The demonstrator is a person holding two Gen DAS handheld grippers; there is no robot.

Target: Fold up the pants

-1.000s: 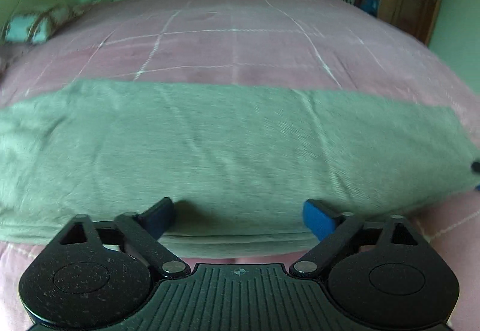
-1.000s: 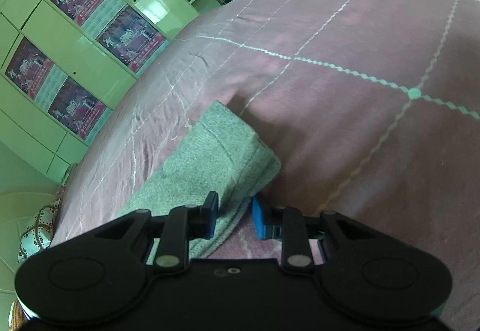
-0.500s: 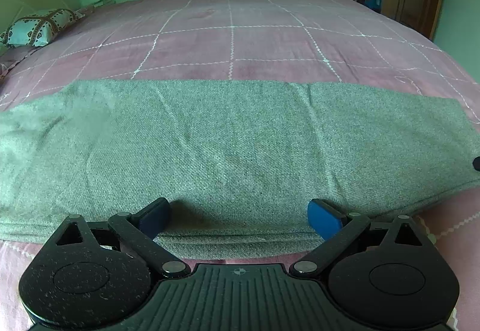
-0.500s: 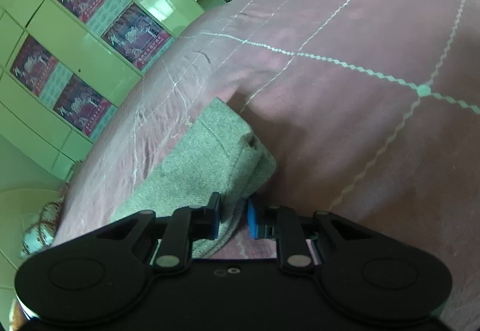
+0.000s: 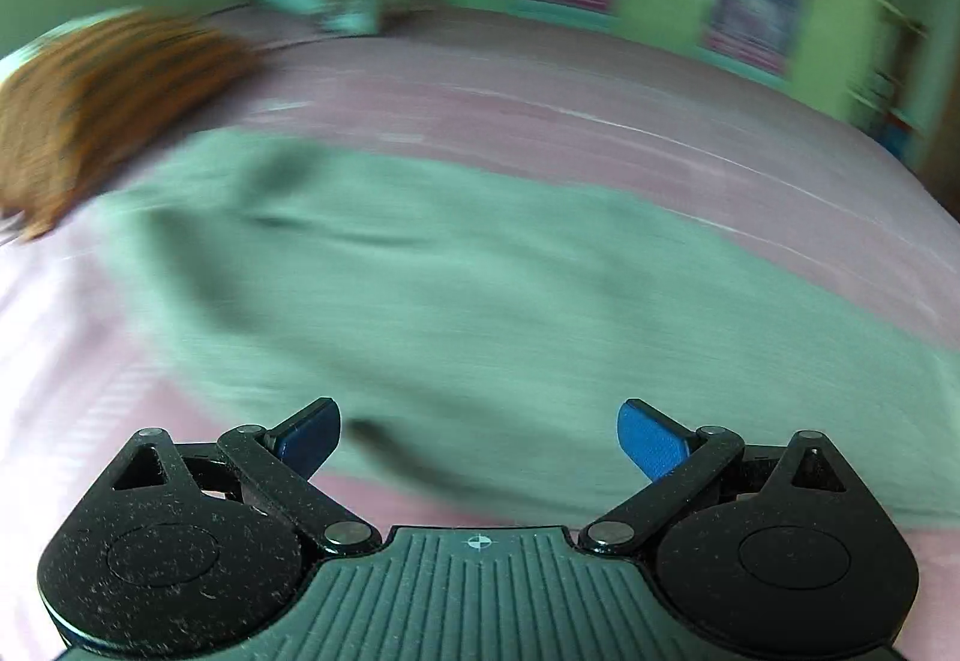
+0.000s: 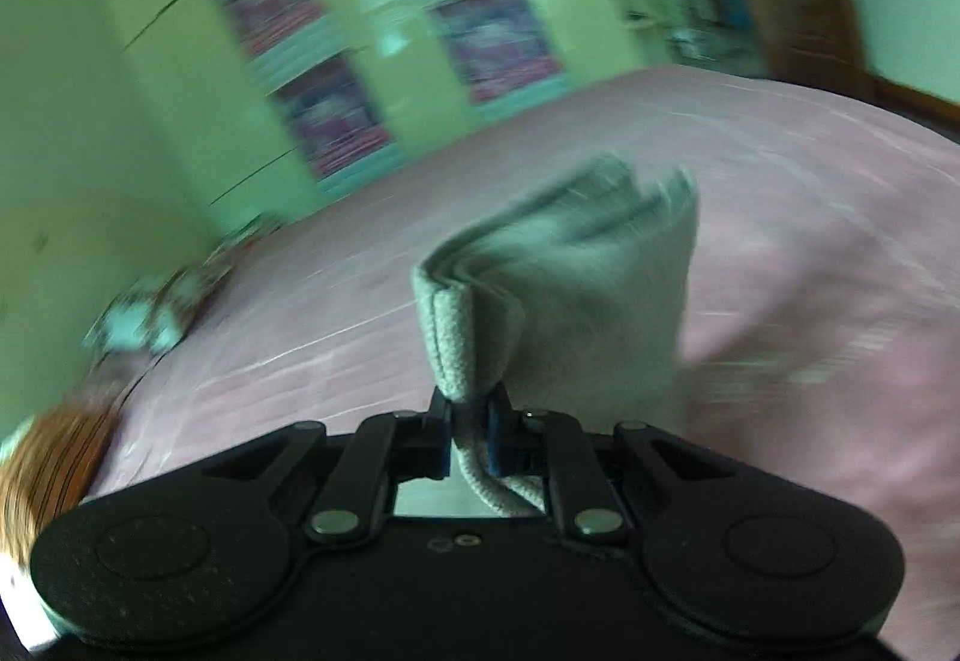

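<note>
The grey-green pants (image 5: pixel 480 289) lie flat across the pink bedspread (image 5: pixel 600 109) in the blurred left wrist view. My left gripper (image 5: pixel 479 436) hangs open over their near edge, with nothing between its blue pads. In the right wrist view my right gripper (image 6: pixel 469 436) is shut on a bunched hem of the pants (image 6: pixel 468 337). That end is lifted off the bed, and the cloth (image 6: pixel 588 289) hangs in folds beyond the fingers.
A brown patterned pillow (image 5: pixel 90 103) lies at the left of the bed, with a pale cushion (image 5: pixel 312 1) behind it. Green cupboards with posters (image 6: pixel 336 121) line the far wall. A wooden door (image 6: pixel 798 1) stands at the right.
The right gripper shut on the pants' end and lifted it up off the bed while rolling. The left gripper swung sideways along the pants and stayed open. Both views are now blurred.
</note>
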